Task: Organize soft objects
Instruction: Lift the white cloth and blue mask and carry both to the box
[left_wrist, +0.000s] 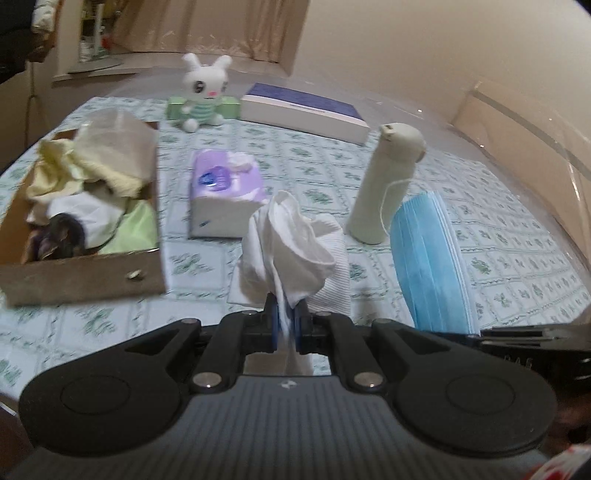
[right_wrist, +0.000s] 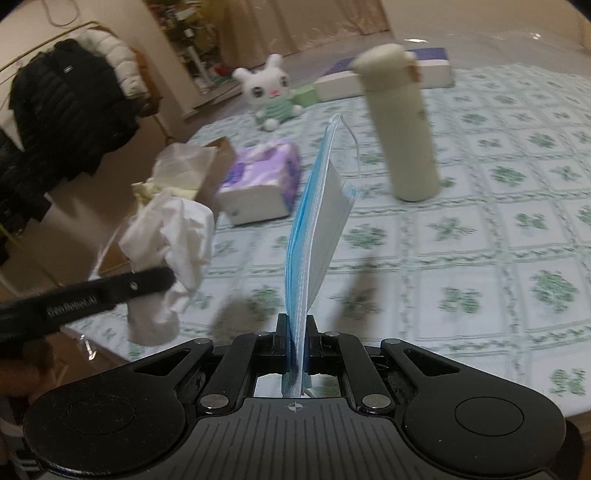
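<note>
Now mid-carry, the left gripper pinches a white sock and the right gripper clamps blue face masks, both seemingly needing release into the cardboard box.

The worktop, wearing a green-flowered cloth, is carrying a cardboard box of fabrics, a purple tissue pack, an upright cream bottle, a plush rabbit, a small green box and a flat white-and-purple box.

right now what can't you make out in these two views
- Box contents, left wrist view: dark item at the bottom is blurred and partly under cloths.
- Print on the tissue pack, both views: too blurred to read.
- Book, right wrist view: partly behind the bottle.
- Mask lower end: hidden by the right claw.
</note>
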